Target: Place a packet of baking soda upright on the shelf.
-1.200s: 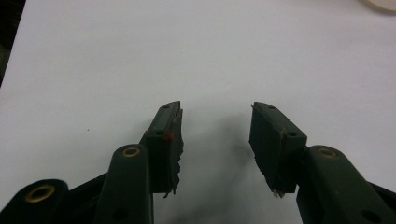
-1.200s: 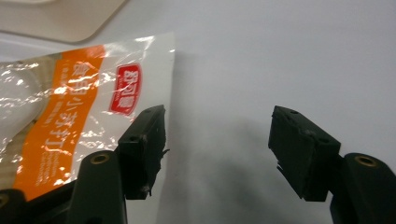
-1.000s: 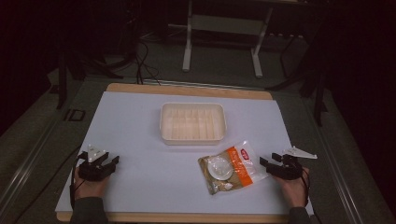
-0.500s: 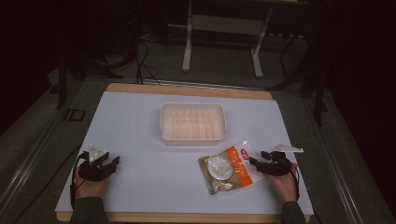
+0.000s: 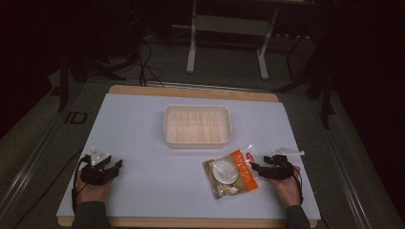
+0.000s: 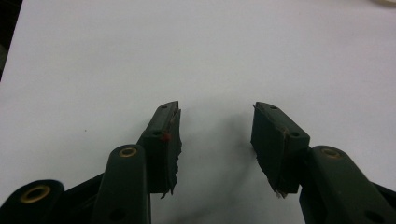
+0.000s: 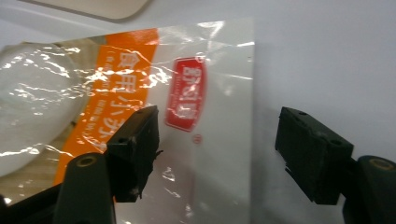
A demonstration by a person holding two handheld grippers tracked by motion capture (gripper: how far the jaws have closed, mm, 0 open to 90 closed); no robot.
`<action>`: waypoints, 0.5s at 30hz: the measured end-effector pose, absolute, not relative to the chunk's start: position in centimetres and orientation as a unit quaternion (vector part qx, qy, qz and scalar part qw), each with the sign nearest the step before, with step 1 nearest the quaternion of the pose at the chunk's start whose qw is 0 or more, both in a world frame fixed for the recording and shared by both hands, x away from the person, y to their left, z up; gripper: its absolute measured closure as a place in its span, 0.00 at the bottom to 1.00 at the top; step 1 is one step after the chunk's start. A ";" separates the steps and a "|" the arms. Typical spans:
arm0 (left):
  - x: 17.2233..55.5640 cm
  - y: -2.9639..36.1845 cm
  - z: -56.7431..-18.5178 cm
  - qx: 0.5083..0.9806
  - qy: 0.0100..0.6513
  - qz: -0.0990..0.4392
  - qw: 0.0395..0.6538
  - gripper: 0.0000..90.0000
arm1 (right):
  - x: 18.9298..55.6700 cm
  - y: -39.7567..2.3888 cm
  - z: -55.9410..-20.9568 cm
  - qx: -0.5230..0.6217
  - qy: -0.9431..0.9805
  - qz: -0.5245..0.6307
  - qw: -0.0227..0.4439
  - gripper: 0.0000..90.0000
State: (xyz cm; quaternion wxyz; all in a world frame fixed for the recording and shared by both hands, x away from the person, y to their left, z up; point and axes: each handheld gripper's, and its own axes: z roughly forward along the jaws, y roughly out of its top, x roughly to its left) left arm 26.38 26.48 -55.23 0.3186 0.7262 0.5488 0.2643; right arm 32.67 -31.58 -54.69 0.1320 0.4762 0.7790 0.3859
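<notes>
Your right tool (image 7: 217,149) is spread over the edge of the bag (image 7: 140,116).

Its jaws stand apart: one sits over the bag's orange print, the other over bare table (image 7: 327,56) just past the clear edge, and nothing is clamped. The bag (image 5: 232,174) lies flat near the front right of the table (image 5: 143,124), with the tray (image 5: 197,126) behind it toward the middle. Your left tool (image 6: 215,140) is also spread, empty, over the bare table at front left, well apart from the bag.
</notes>
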 end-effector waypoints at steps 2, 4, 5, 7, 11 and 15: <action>26.4 26.5 -55.2 0.726 0.549 0.264 0.319 0.58 | 32.7 -31.4 -54.7 0.474 0.780 0.387 0.127 0.35; 26.4 26.5 -55.2 0.726 0.549 0.264 0.319 0.58 | 32.7 -31.2 -54.7 0.472 0.782 0.387 0.123 0.37; 26.4 26.5 -55.2 0.726 0.549 0.264 0.318 0.58 | 32.7 -31.1 -54.6 0.470 0.784 0.387 0.121 0.37; 26.4 26.5 -55.2 0.726 0.549 0.265 0.319 0.58 | 32.6 -31.1 -54.6 0.469 0.785 0.387 0.118 0.38; 26.4 26.5 -55.2 0.726 0.549 0.265 0.318 0.58 | 32.6 -30.9 -54.6 0.466 0.787 0.390 0.109 0.40; 26.4 26.5 -55.2 0.726 0.550 0.265 0.318 0.58 | 32.6 -31.2 -54.5 0.473 0.780 0.397 0.101 0.51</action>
